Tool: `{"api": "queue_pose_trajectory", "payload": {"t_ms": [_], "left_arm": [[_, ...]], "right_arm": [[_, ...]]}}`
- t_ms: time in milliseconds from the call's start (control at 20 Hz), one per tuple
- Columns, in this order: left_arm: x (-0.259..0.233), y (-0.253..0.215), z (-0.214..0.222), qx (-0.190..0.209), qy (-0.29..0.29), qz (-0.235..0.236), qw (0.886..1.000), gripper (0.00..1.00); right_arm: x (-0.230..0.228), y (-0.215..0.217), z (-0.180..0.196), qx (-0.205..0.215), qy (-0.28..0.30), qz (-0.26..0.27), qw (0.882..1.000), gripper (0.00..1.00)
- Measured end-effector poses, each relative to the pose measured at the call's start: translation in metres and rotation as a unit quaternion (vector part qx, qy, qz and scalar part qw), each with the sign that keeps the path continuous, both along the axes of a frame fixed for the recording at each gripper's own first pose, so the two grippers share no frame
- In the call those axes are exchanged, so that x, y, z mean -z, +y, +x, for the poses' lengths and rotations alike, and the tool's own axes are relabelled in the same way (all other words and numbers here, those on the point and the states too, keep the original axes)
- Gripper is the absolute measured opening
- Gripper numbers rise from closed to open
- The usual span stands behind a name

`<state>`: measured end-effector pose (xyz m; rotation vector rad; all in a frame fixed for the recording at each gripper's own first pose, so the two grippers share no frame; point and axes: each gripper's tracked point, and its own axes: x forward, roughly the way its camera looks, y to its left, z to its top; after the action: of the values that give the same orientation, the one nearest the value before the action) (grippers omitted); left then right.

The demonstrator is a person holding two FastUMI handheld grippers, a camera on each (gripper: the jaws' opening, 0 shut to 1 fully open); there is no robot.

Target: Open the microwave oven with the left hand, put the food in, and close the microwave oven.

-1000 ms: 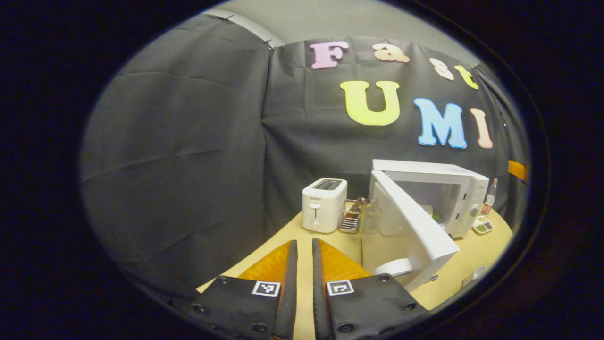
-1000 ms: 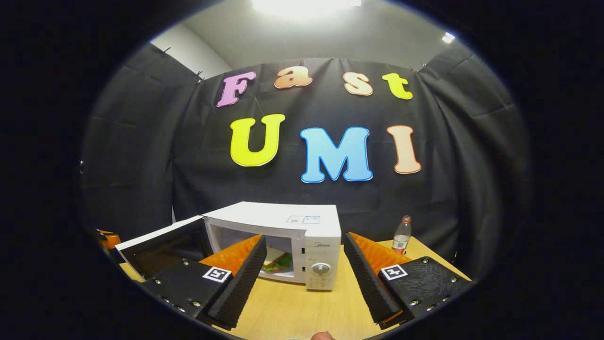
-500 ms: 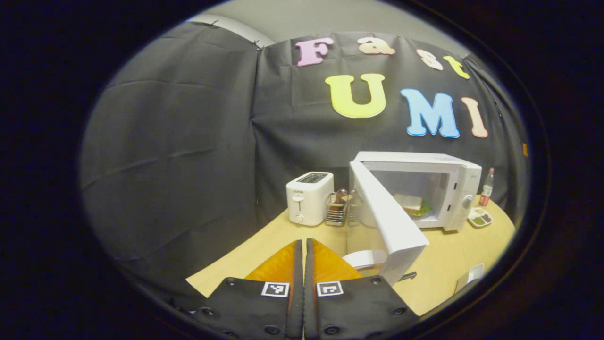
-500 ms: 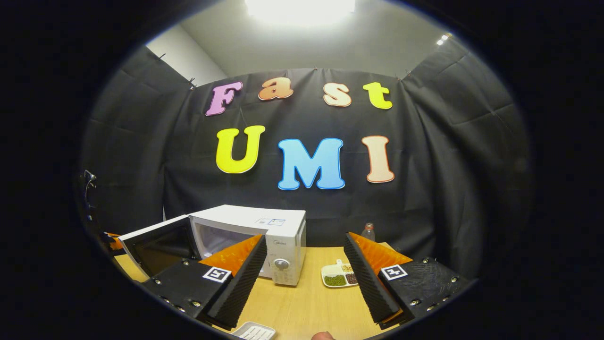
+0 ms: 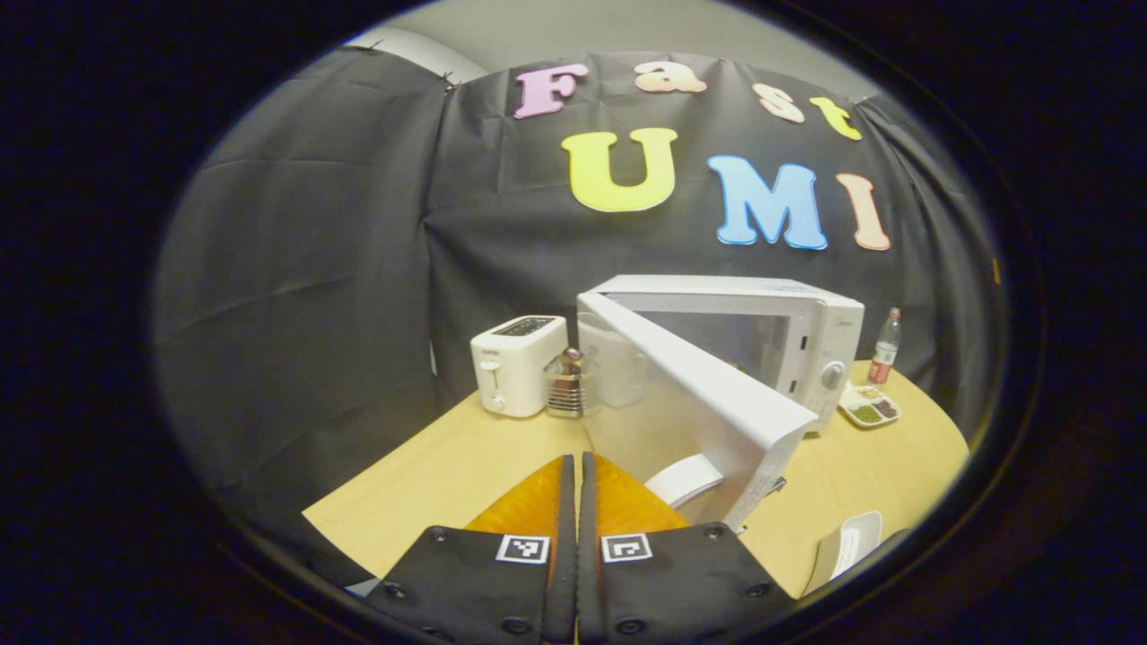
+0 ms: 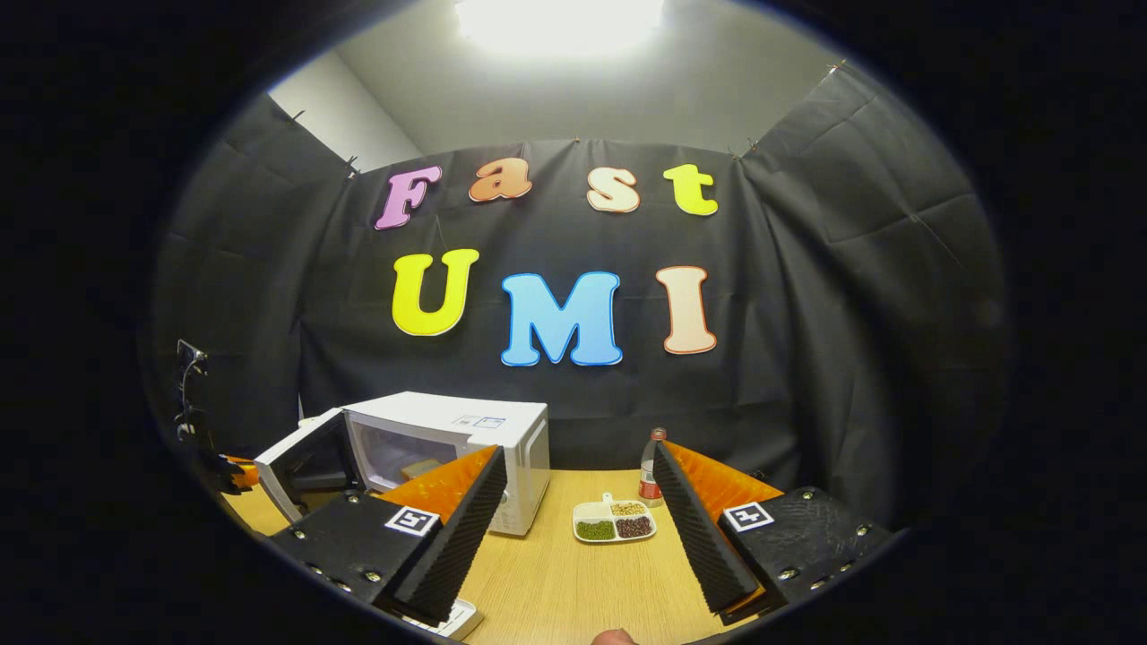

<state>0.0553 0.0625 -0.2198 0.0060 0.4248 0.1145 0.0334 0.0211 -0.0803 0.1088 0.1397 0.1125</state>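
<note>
Item: white box-shaped microwave oven [image 5: 811, 336], standing toward the far right edge of the pale wooden desk [image 5: 430, 475], its white door [image 5: 690, 394] swinging partly open toward the near edge. Food: a sandwich-like piece [image 6: 414, 468] is lying inside the cavity, glimpsed through the opening in the right gripper view, so the closing step appears to be in hand. Left claw [image 5: 576, 502]: fingers pressed together, gripping nothing, sitting just beside the door's outer face, contact not discernible. Right claw [image 6: 578, 515]: fingers spread wide, empty, hanging over the near desk. Handling advice: the closed claw should be pushing flat on the door's free edge, following its arc steadily until the latch catches. Neighbours: white toaster [image 5: 518, 363], wire basket [image 5: 566, 394], compartmented white snack dish [image 6: 614, 521], clear bottle [image 5: 885, 333].
</note>
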Motion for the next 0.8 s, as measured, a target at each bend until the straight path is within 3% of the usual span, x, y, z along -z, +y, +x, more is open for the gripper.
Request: {"api": "queue_pose_trajectory", "payload": {"t_ms": [550,800], "left_arm": [[0.013,-0.088,0.078,0.118,0.003,-0.035,0.992,0.07],[0.018,-0.105,0.119,0.148,0.002,-0.034,0.988,0.07]], "right_arm": [[0.01,0.011,0.038,0.025,0.006,-0.022,0.999,0.99],[0.024,0.012,0.049,0.038,0.025,-0.039,0.998,0.99]]}}
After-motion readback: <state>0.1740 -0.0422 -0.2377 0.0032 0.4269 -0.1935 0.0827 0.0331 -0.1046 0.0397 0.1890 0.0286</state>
